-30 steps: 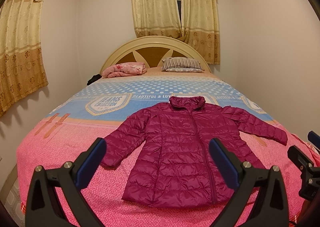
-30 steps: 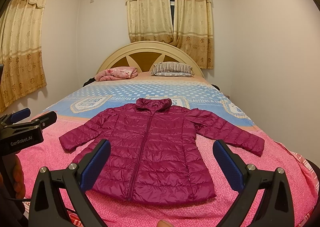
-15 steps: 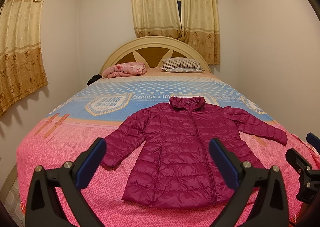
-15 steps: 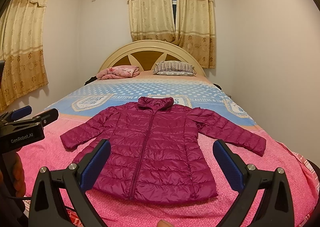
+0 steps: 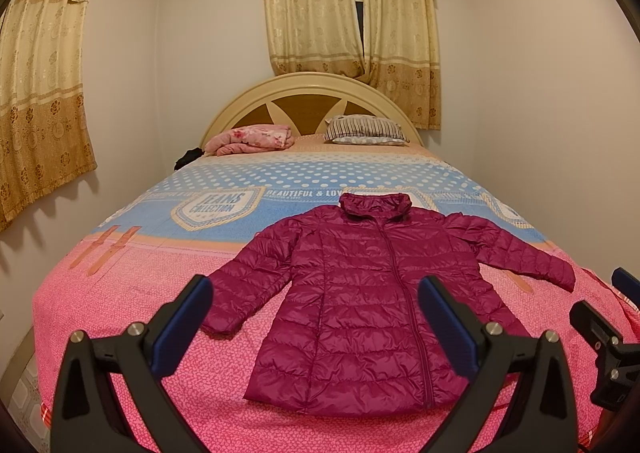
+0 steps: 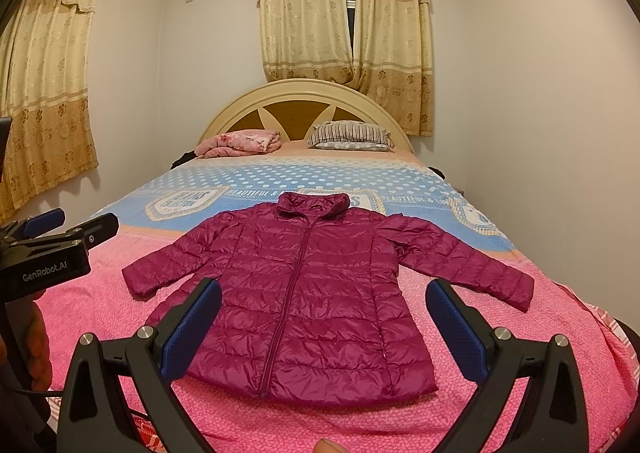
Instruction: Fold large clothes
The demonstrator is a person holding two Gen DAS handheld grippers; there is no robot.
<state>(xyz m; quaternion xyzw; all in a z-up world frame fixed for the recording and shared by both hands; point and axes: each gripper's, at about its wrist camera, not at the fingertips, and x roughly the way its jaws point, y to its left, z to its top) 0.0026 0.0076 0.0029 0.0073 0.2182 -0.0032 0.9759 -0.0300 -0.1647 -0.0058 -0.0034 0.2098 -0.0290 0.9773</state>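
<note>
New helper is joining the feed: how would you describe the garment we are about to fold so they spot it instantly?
Find the bed with the arched headboard. On its near pink half lies the jacket, flat, zipped, sleeves spread. It alone is magenta and quilted.

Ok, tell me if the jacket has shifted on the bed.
No. In the left wrist view the jacket keeps its collar at the bedspread's lettering, hem on the pink part.

The bedspread (image 5: 224,209) reads "JEANS COLLECTION" (also "BEAUTIFUL & LOV…"); the left hand-held gripper (image 6: 48,273) reads "GenRobot.AI".
</note>
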